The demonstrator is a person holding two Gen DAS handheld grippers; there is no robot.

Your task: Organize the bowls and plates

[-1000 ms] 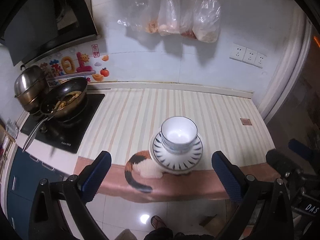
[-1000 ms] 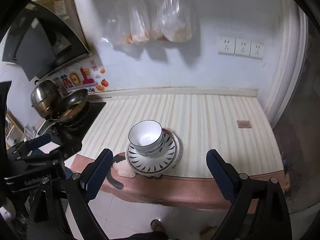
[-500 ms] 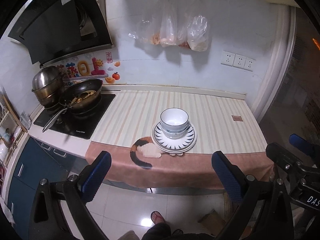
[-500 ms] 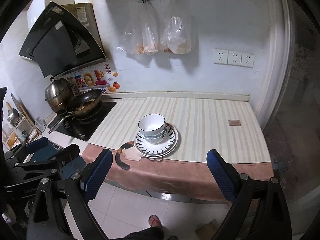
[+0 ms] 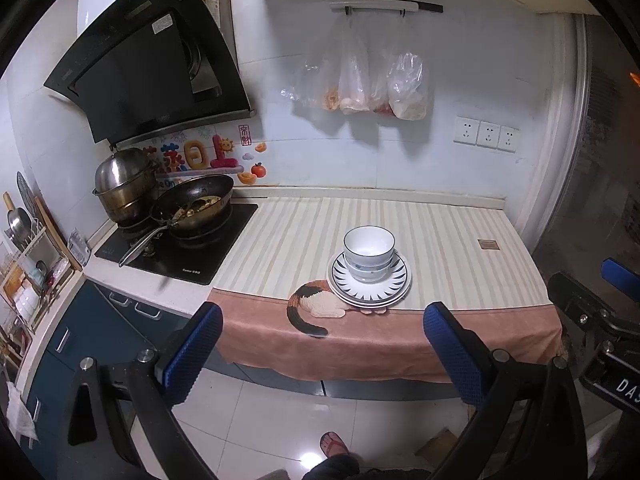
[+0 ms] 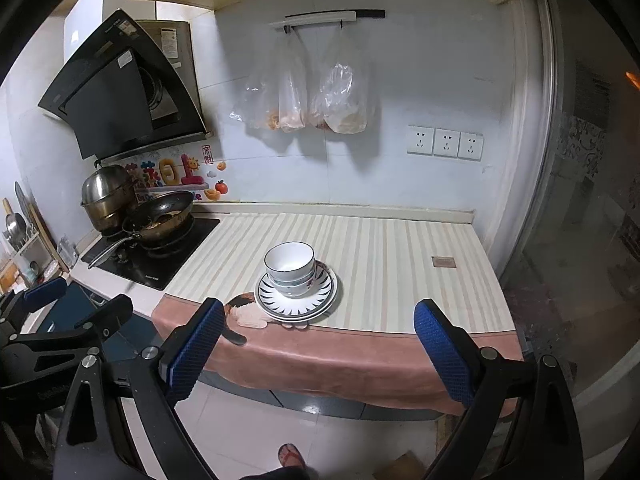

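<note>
White bowls (image 5: pixel 368 252) (image 6: pixel 290 266) sit stacked on a pile of white plates with dark ray patterns (image 5: pixel 394 286) (image 6: pixel 320 294), near the front edge of the striped counter. My left gripper (image 5: pixel 322 354) is open and empty, held well back from the counter over the floor. My right gripper (image 6: pixel 318 350) is open and empty too, equally far back. Each gripper shows at the edge of the other's view.
A black cooktop (image 5: pixel 188 248) at the left carries a dark wok (image 5: pixel 194 202) with food and a steel pot (image 5: pixel 122 184). Plastic bags (image 6: pixel 316 92) hang on the wall. A pink cloth with a cat print (image 5: pixel 316 306) drapes over the counter front. A person's sandalled foot (image 5: pixel 334 446) is on the tiled floor.
Both grippers have pulled back and away from the counter; the bowls and plates now look smaller and farther. The stack has stayed where it was.
</note>
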